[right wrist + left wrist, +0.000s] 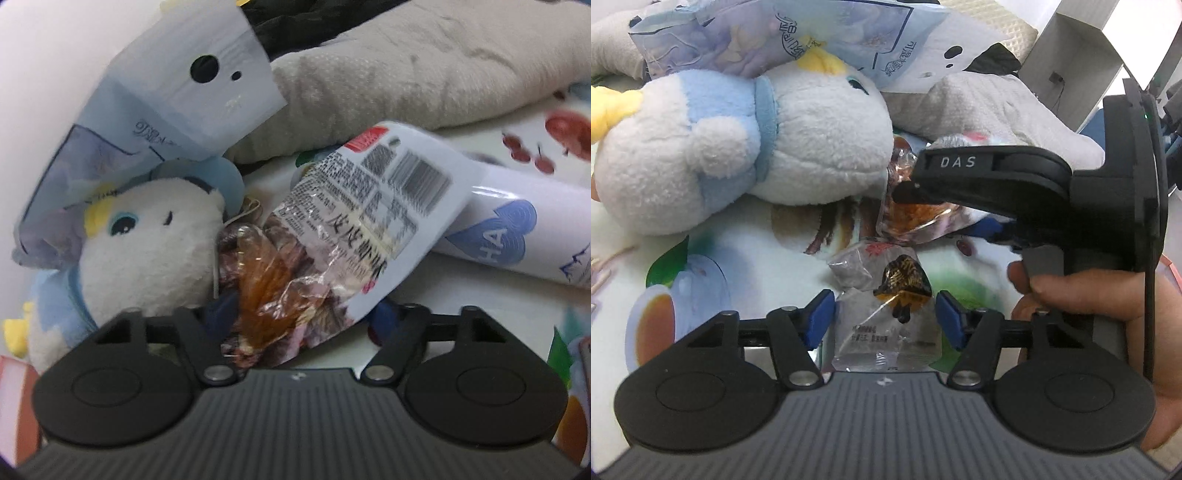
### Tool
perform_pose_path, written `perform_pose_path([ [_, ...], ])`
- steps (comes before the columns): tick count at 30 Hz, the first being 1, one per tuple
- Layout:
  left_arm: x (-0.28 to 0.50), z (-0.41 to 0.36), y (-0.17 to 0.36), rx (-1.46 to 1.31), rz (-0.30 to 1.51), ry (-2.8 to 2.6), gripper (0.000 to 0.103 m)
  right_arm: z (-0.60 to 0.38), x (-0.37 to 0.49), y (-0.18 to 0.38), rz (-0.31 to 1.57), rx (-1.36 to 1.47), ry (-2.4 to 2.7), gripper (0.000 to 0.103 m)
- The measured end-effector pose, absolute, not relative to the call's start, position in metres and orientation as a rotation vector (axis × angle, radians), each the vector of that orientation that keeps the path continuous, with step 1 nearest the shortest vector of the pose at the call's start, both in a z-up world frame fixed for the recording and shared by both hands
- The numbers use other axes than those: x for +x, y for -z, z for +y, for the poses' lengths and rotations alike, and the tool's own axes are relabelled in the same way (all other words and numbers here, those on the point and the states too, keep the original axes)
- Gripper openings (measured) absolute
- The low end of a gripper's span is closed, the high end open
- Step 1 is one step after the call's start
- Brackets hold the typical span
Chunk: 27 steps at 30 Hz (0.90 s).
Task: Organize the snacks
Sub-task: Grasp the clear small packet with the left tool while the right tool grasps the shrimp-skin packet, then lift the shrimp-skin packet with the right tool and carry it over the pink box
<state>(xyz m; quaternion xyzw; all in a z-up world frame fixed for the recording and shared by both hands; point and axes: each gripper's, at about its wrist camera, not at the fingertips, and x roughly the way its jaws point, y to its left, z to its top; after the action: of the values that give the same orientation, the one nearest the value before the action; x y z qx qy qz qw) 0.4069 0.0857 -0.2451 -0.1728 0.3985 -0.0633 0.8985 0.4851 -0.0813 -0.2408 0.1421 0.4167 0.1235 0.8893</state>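
Left fingers (pixel 884 319) released, small clear snack packet (pixel 886 295) between them. Right fingers (pixel 295 314) grasping crinkly snack bag (pixel 332 236), long side pointing away.

Plush toy (pixel 738 147) crowds left; printed cloth (pixel 746 258) below bare

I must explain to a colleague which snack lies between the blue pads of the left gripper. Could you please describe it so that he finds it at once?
Start at the big white and blue plush toy on the printed cloth. In front of it, nearest the left gripper, lies a small clear snack packet. Unlike the larger orange-filled packet behind, it bears a black and gold emblem.
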Motion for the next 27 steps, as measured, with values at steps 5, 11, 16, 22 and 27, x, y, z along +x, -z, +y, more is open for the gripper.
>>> perform_pose_path([
  [5,0.406,0.087,0.241,-0.365,0.838,0.128,0.054,-0.086,0.483,0.237,0.882,0.273,-0.236,0.034],
  [11,0.395,0.089,0.234,-0.364,0.853,0.102,0.049,-0.093,0.467,0.228,0.895,0.24,-0.239,0.032],
  [16,0.379,0.088,0.227,-0.358,0.874,0.092,0.048,-0.098,0.448,0.217,0.9,0.197,-0.253,0.031],
  [22,0.348,0.084,0.22,-0.349,0.895,0.082,0.047,-0.113,0.408,0.21,0.932,0.128,-0.263,0.031],
  [27,0.318,0.08,0.216,-0.346,0.913,0.071,0.047,-0.125,0.372,0.203,0.965,0.09,-0.265,0.031],
])
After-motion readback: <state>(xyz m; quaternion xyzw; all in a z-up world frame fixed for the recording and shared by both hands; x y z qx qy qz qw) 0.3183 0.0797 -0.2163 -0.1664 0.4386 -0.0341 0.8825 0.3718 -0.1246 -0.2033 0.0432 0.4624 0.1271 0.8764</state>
